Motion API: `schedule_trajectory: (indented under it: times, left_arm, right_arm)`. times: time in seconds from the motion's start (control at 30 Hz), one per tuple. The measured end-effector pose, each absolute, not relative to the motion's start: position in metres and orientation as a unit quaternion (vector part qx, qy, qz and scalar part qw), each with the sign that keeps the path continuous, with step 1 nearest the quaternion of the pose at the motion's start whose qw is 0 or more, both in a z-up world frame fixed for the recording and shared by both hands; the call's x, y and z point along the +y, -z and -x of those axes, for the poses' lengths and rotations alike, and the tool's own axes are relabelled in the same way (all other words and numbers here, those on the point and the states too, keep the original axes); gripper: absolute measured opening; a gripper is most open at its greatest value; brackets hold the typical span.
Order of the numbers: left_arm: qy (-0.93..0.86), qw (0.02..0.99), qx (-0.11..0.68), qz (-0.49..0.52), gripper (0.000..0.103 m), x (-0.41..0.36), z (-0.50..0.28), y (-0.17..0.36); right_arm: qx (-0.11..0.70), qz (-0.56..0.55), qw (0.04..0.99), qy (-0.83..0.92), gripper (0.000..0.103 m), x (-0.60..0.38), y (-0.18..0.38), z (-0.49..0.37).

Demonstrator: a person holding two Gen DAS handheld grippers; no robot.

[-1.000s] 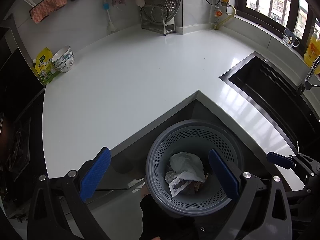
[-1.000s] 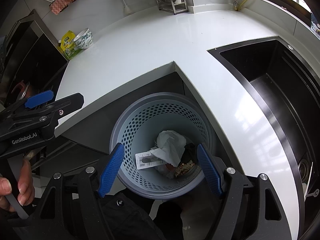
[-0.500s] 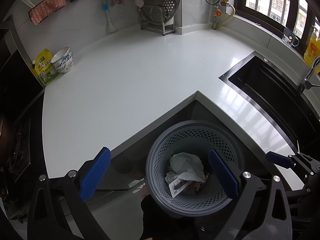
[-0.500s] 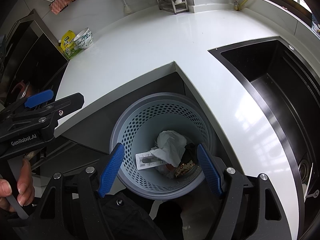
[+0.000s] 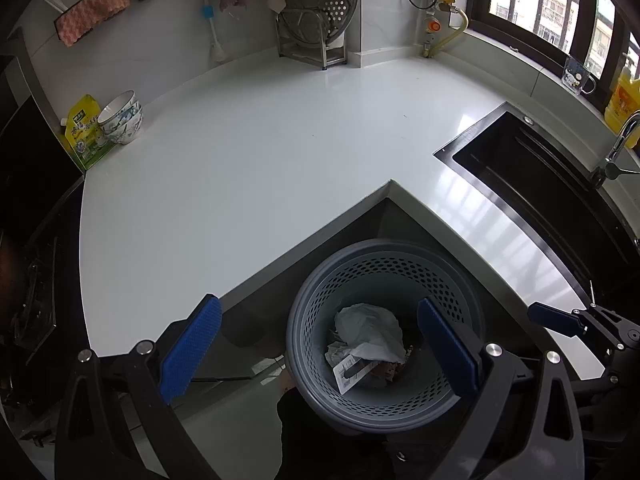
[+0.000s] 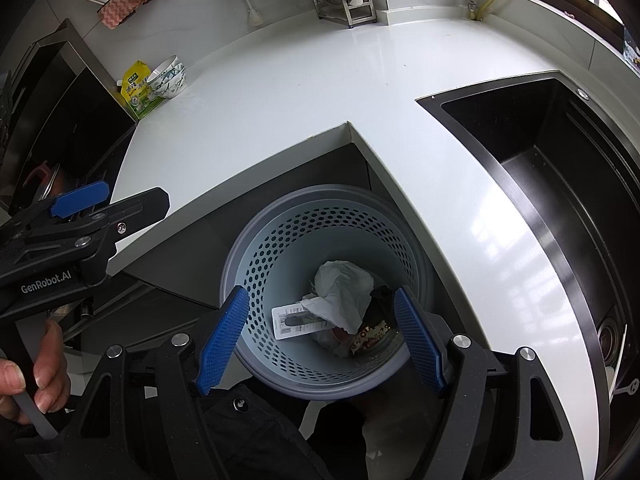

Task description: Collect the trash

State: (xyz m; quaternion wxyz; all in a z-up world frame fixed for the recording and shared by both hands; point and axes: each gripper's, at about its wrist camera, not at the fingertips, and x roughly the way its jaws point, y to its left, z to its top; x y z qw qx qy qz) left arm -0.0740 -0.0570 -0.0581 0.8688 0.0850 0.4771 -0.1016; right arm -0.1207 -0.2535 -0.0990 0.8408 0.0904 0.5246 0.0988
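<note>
**Two open grippers above a bin of trash**

Both wrist cameras look steeply down at a grey perforated bin [image 5: 384,332] that stands on the floor, tucked into the inner corner of an L-shaped white counter [image 5: 240,168]. Trash lies at the bottom of the bin: a crumpled white bag [image 6: 344,292], a white tag [image 6: 290,322] with a barcode just beside it, and a dark wrapper [image 6: 372,338] with printed letters.

The left gripper [image 5: 320,350] hangs above the bin's left side with its blue pads spread wide and nothing between them. The right gripper [image 6: 320,340] is also held wide open over the bin, empty, its pads framing the trash below without touching it. In the right view, a hand [image 6: 28,368] grips the left tool's handle at the left edge.

On the counter's far left, stacked bowls [image 5: 122,120] stand touching a yellow-green pouch [image 5: 84,132]. A dark sink [image 5: 560,200] is set into the counter at the right, and a metal rack [image 5: 316,24] stands against the back wall.
</note>
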Motion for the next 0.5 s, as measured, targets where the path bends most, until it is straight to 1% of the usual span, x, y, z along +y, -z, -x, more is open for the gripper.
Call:
schedule_trajectory:
  times: [0.5]
  left_arm:
    - [0.096,0.866,0.482,-0.089,0.097,-0.0562,0.0731,0.0592]
  right_arm:
    - [0.525,-0.091,0.840,-0.100,0.072,-0.2539,0.1001,0.1206]
